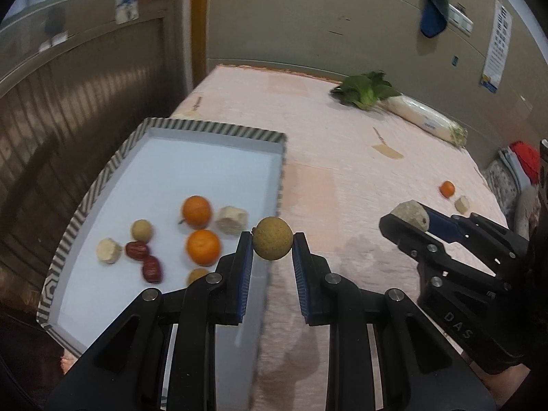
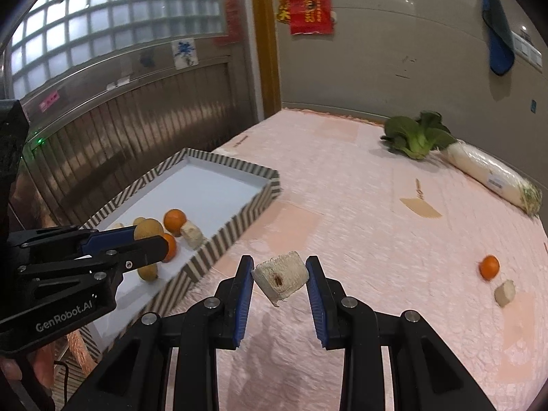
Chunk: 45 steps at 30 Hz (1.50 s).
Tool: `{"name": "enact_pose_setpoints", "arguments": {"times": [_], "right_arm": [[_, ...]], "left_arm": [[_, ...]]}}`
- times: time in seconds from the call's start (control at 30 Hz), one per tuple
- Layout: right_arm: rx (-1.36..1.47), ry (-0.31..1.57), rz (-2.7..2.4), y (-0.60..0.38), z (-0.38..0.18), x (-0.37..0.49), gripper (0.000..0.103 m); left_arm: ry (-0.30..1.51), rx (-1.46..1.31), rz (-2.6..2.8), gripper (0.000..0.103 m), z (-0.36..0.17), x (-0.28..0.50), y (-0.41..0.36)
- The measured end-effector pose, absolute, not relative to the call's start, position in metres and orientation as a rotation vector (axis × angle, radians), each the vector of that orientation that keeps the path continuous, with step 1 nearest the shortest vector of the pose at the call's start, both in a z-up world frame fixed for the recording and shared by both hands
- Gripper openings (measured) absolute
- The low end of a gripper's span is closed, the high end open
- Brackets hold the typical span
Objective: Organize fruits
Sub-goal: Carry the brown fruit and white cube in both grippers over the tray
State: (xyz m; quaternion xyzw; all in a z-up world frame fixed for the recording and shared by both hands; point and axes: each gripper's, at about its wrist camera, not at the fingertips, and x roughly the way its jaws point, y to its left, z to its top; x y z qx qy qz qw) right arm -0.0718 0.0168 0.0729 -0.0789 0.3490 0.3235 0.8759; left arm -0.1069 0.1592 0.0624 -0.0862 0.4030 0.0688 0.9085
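Two hand-held grippers carry fruit toward a striped-rim tray [image 1: 113,167] that sits at the left edge of a pink-clothed table [image 1: 325,144].

Left gripper [image 1: 273,243]: clenched on a round, speckled tan fruit, probably a longan [image 1: 273,242], pinched at its widest part between the blue pads so it cannot roll out. In the left wrist view the fruit hangs over the tray's near right edge; the likely purpose is to set it down among the fruit already gathered.

Right gripper [image 2: 279,279]: grasping a pale cut chunk with a fibrous skin, possibly sugarcane [image 2: 281,279]. The chunk sits tilted between the pads, above the cloth and just outside the tray's near wall, so it has yet to cross the rim.

Tray contents, seen at 9 to 10 o'clock of the left gripper: two mandarins [image 1: 196,211], two red dates [image 1: 137,250], two pale chunks [image 1: 231,220] and further longans [image 1: 141,230], clustered in the near half; the far half is bare.

Still to collect: one mandarin [image 2: 489,267] and one pale chunk [image 2: 504,293] lie side by side at 3 o'clock of the right gripper, near the table's right edge.

Not fruit, and probably left in place: a bok choy [image 2: 416,135] and a wrapped white radish [image 2: 489,178] at 1 o'clock, along the far wall.
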Motion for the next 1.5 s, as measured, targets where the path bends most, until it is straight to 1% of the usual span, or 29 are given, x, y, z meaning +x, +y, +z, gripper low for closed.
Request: {"name": "enact_pose_setpoints", "arguments": {"times": [0.33, 0.7, 1.03, 1.5], "right_arm": [[-0.215, 0.724, 0.743, 0.053, 0.075, -0.075, 0.03], [-0.249, 0.742, 0.847, 0.089, 0.068, -0.084, 0.03], [-0.276, 0.79, 0.954, 0.116, 0.052, -0.098, 0.03], [-0.364, 0.809, 1.062, 0.147, 0.032, -0.132, 0.03]], "left_arm": [[0.836, -0.217, 0.22, 0.022, 0.056, -0.116, 0.199], [0.867, -0.255, 0.298, 0.022, 0.037, -0.128, 0.232], [0.899, -0.265, 0.308, 0.022, 0.026, -0.139, 0.242], [0.915, -0.305, 0.361, 0.022, 0.013, -0.151, 0.262]]}}
